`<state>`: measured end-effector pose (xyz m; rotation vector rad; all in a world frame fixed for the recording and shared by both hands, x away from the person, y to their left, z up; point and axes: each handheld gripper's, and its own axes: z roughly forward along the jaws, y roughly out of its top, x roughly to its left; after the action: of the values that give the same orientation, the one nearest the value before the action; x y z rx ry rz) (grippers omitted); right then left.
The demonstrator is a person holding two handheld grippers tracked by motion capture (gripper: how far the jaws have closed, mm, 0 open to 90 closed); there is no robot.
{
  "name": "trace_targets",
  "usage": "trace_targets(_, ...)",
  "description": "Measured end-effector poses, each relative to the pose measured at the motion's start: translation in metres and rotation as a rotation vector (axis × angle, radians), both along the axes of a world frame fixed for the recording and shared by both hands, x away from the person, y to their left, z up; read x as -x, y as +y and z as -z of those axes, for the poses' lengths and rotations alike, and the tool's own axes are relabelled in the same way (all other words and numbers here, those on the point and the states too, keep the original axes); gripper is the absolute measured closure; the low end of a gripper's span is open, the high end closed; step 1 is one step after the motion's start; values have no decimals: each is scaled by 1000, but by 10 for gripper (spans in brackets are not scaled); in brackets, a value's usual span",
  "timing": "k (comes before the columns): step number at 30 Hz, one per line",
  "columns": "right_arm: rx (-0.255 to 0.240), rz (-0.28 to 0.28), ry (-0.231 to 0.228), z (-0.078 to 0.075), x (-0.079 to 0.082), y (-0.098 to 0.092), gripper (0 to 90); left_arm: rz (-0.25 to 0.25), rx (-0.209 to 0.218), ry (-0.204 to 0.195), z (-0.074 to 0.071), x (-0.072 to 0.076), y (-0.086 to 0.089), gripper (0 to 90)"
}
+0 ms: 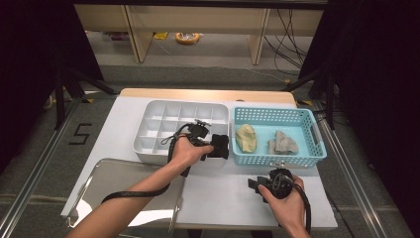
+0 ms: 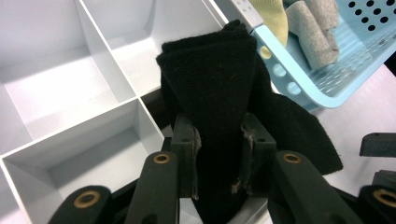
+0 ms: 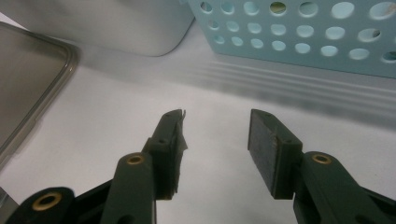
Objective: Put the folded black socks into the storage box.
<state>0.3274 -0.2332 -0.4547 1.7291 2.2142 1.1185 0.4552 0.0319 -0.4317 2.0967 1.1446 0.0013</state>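
Right tool (image 1: 257, 184) low, level; left tool (image 1: 218, 147) pinching black sock (image 2: 219, 93).

Left tool (image 2: 218, 140) clamped, right tool (image 3: 215, 140) agape

The sock (image 2: 219, 93) is plain black, same as both sets of jaws. The organizer (image 1: 163, 119) is all white, the basket (image 1: 277, 116) is light blue with round holes, and inside it sit a yellow cloth (image 1: 246, 138) and a grey one (image 1: 283, 144). The tray (image 1: 124, 183) is shiny silver on a white counter (image 1: 218, 198).
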Motion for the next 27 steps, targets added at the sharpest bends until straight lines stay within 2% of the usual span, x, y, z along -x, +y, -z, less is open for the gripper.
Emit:
trace_targets(3,6,1,2,0,0,0,558,-13,4,1,1,1,-2,710)
trace_targets(7,8,5,3,-1,0,0,558,11,-35,-2,0,0,-3,711)
trace_targets(8,5,5,1,-1,0,0,558,13,-39,1,-1,0,-4,712)
trace_targets(9,-4,1,-1,0,0,0,558,-10,-26,2,0,1,-6,712)
trace_targets(10,6,3,3,0,0,0,557,-10,-28,1,0,1,-6,712)
trace_targets(11,4,1,3,0,0,0,558,14,-47,-6,1,1,-6,713)
trace_targets(12,4,0,3,0,0,0,557,-6,-35,-9,2,2,-8,713)
trace_targets(14,6,1,2,0,0,0,558,7,-55,-18,3,3,-9,714)
trace_targets(19,8,1,2,0,0,-1,557,8,-56,-17,3,3,-9,713)
trace_targets(20,10,-10,-18,1,-1,-1,556,5,-44,-11,3,3,-9,712)
trace_targets(21,6,2,2,-1,0,-1,556,19,-56,-9,2,2,-8,711)
trace_targets(23,6,5,1,-1,0,0,554,-2,-32,-2,2,2,-8,702)
trace_targets(27,7,-3,-19,1,-1,-1,552,-3,-25,-9,-2,3,-5,658)
